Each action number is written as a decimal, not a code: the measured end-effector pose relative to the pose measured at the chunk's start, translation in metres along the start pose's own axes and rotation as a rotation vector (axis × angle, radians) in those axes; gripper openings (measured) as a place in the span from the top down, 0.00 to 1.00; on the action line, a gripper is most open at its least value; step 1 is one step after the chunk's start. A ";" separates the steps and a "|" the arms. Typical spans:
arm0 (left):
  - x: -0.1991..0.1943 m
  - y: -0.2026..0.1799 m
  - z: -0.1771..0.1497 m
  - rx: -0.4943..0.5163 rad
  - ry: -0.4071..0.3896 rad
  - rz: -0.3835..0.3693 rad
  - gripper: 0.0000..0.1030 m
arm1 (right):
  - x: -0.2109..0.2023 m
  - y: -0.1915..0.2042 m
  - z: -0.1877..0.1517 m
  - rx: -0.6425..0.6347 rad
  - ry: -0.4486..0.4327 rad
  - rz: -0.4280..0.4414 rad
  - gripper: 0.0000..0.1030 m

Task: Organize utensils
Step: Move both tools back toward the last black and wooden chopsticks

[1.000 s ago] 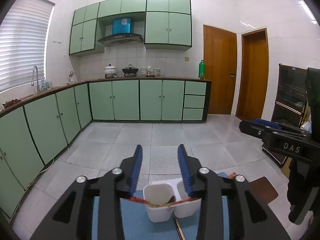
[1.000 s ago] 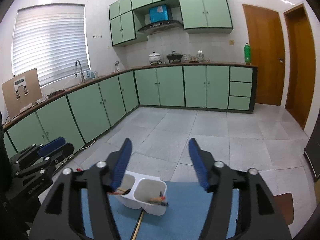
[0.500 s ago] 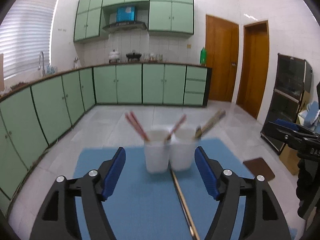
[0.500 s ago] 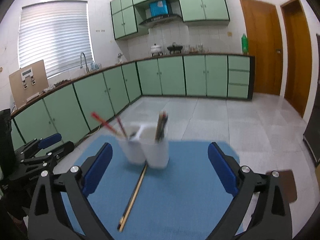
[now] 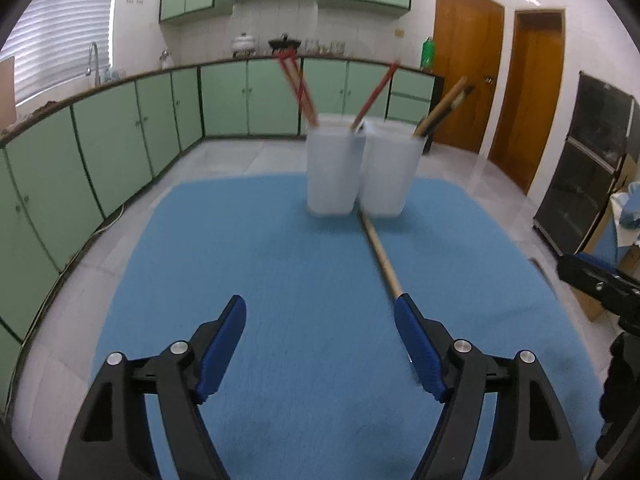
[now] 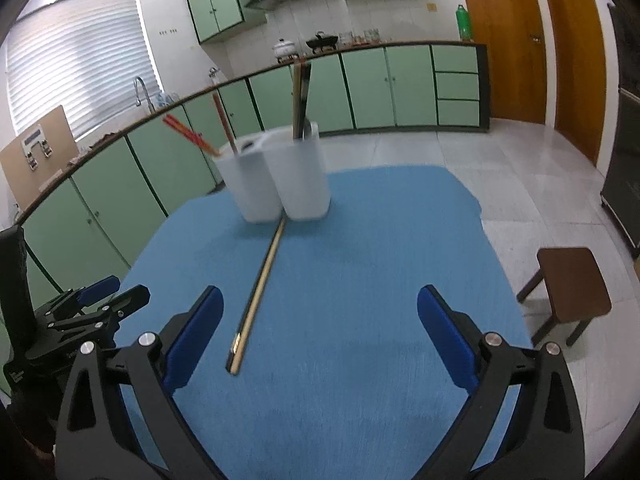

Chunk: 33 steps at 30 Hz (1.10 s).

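A white two-compartment holder (image 5: 360,168) (image 6: 280,172) stands upright at the far end of a blue mat (image 5: 280,280) (image 6: 360,280). Red chopsticks (image 5: 298,92) (image 6: 188,134) lean in its left compartment; wooden and dark ones (image 5: 442,106) (image 6: 300,96) stand in the right. One wooden chopstick (image 5: 380,256) (image 6: 260,284) lies flat on the mat, running from the holder's base toward me. My left gripper (image 5: 320,320) is open and empty, its right fingertip beside the chopstick's near end. My right gripper (image 6: 320,312) is open and empty, right of the chopstick.
The mat covers a table; tiled floor lies beyond its edges. A brown stool (image 6: 568,284) stands to the right. Green cabinets (image 5: 120,140) line the left and back walls. The left gripper shows in the right wrist view (image 6: 96,300), at the mat's left edge.
Both grippers have pulled back from above the holder and come down low over the mat's near part, and both have opened wider. The holder and chopstick have not moved.
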State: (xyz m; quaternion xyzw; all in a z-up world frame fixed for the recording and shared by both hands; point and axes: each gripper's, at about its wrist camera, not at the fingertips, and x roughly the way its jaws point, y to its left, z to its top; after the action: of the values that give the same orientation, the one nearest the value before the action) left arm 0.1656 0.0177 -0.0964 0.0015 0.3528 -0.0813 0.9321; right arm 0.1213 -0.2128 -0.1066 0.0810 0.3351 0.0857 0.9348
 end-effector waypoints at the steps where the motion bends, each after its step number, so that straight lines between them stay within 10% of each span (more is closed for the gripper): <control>1: 0.002 0.002 -0.003 0.000 0.012 0.003 0.27 | 0.002 0.002 -0.005 0.001 0.011 0.001 0.08; 33: 0.029 0.021 -0.048 -0.019 0.144 0.034 0.26 | 0.075 0.052 -0.054 -0.124 0.246 -0.019 0.27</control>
State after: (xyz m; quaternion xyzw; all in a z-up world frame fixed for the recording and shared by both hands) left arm 0.1583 0.0375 -0.1525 0.0046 0.4196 -0.0620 0.9056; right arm 0.1380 -0.1407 -0.1829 0.0087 0.4419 0.1068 0.8906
